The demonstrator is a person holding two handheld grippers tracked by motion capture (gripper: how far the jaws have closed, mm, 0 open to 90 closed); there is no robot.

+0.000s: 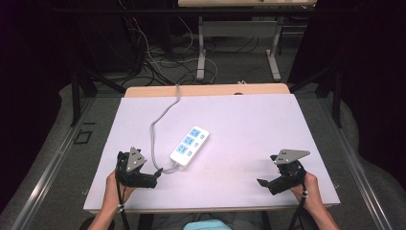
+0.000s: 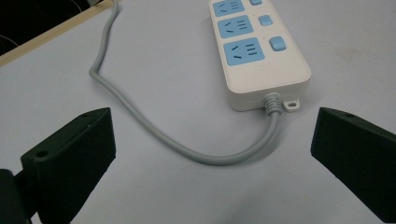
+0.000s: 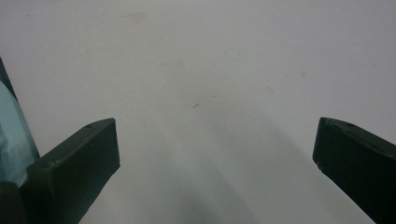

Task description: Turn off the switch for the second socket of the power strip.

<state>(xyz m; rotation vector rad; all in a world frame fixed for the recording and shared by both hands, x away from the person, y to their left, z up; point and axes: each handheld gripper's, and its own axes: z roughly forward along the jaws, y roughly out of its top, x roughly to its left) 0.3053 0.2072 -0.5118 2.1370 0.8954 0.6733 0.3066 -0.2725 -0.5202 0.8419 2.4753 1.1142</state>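
Observation:
A white power strip (image 1: pixel 189 146) with blue sockets and blue switches lies slanted on the white table (image 1: pixel 249 134). Its grey cable (image 1: pixel 154 132) loops off the near end, curves left and runs to the far edge. My left gripper (image 1: pixel 157 175) sits at the front left, open, its jaws pointing at the strip's cable end. In the left gripper view the strip (image 2: pixel 261 51) lies just ahead, and the cable (image 2: pixel 219 157) crosses between the spread jaws of my left gripper (image 2: pixel 212 140). My right gripper (image 1: pixel 264 183) rests open at the front right over bare table (image 3: pixel 210 93), with nothing between the jaws of my right gripper (image 3: pixel 215 149).
The table's wooden far edge (image 1: pixel 206 90) shows beyond the white top. Behind it stand another table's legs (image 1: pixel 201 52) and tangled cables on the floor (image 1: pixel 158 62). A bit of teal clothing (image 3: pixel 11 135) appears at the left of the right gripper view.

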